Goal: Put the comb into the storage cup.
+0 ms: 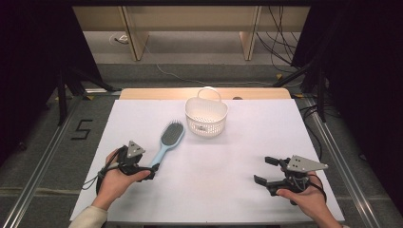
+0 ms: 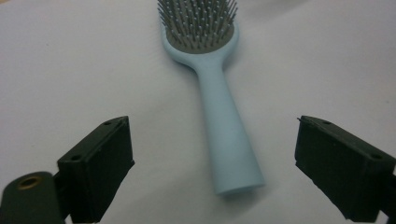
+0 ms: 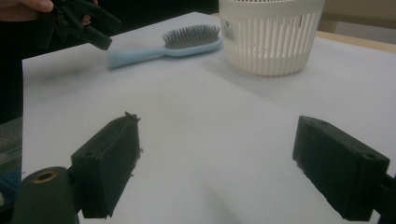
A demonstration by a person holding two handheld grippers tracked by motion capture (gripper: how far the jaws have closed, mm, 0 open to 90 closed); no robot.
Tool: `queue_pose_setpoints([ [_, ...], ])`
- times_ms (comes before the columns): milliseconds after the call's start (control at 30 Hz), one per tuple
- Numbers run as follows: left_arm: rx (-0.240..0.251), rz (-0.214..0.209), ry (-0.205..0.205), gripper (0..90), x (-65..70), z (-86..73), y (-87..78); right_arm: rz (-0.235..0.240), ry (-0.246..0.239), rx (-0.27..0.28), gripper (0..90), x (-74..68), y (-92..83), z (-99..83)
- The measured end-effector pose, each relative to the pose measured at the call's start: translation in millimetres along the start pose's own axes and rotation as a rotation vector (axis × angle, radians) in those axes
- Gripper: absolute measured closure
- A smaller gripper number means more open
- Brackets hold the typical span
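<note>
My left claw gapes wide, empty, straddling the brush handle, seemingly ready to grip. My right claw, also wide and empty, waits near-right. A basket sits beyond.

Both grippers wide apart, low.

White table: hairbrush, basket.

Both grippers are black. The left gripper carries a small grey three-cornered plate dotted with screws, and a dark cable loops from its rear. The right gripper has a longer grey plate of the same kind. Their jaws are blocky black pads with screw holes. The left forearm wears a pale sleeve.
</note>
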State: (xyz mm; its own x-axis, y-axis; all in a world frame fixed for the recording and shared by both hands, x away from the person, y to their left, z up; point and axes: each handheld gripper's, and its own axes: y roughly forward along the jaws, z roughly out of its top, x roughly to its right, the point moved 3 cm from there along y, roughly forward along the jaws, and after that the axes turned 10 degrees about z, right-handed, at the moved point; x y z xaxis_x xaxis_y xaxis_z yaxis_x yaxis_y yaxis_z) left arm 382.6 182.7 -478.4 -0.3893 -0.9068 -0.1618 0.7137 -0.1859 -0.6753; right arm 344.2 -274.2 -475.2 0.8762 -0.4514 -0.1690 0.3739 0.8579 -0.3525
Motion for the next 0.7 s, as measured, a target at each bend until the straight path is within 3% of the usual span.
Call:
queue_pose_setpoints([
  [267,-0.081,-0.017,0.014,13.8,1.8,19.4,12.9,-0.006,-0.001,0.01,15.9,0.2,-1.0,0.9],
  [700,-0.169,-0.011,0.01,16.3,2.8,34.6,36.9,-0.018,0.004,0.019,16.0,1.3,-2.6,1.5],
])
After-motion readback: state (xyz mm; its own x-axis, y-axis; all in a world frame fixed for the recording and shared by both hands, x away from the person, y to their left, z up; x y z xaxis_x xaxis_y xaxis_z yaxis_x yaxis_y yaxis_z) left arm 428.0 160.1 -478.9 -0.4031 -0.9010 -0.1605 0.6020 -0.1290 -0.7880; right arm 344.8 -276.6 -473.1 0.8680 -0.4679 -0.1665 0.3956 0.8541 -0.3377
